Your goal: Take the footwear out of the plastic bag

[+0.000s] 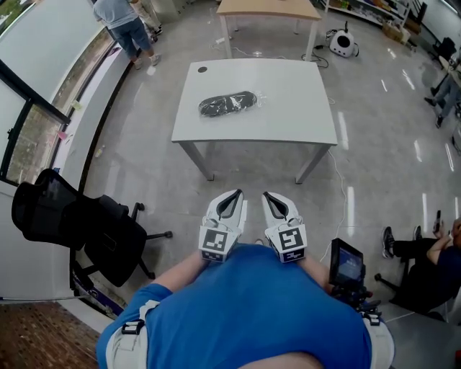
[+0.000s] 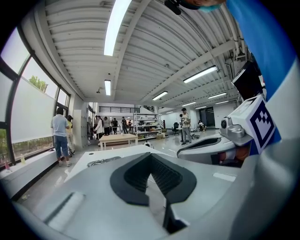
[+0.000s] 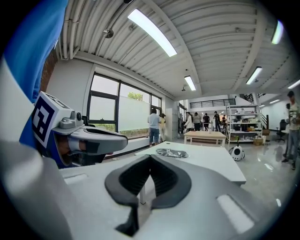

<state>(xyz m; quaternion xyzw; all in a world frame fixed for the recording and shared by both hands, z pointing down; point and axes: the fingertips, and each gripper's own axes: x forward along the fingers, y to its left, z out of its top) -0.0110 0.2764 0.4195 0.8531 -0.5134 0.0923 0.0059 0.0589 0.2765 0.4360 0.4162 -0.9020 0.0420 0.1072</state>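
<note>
A clear plastic bag with dark footwear inside (image 1: 227, 104) lies on the white table (image 1: 288, 108), left of its middle. The same bag (image 2: 102, 161) shows far off in the left gripper view, and the bag (image 3: 172, 153) lies flat on the tabletop in the right gripper view. Both grippers are held close to the person's chest, well short of the table. The left gripper (image 1: 232, 196) is shut with nothing in it. The right gripper (image 1: 272, 197) is shut and empty too, side by side with the left.
A black office chair (image 1: 79, 223) stands at the left by the window. A wooden table (image 1: 268, 10) and a small white robot (image 1: 343, 43) are beyond the white table. People stand at the far left (image 1: 128, 29) and sit at the right (image 1: 432, 252).
</note>
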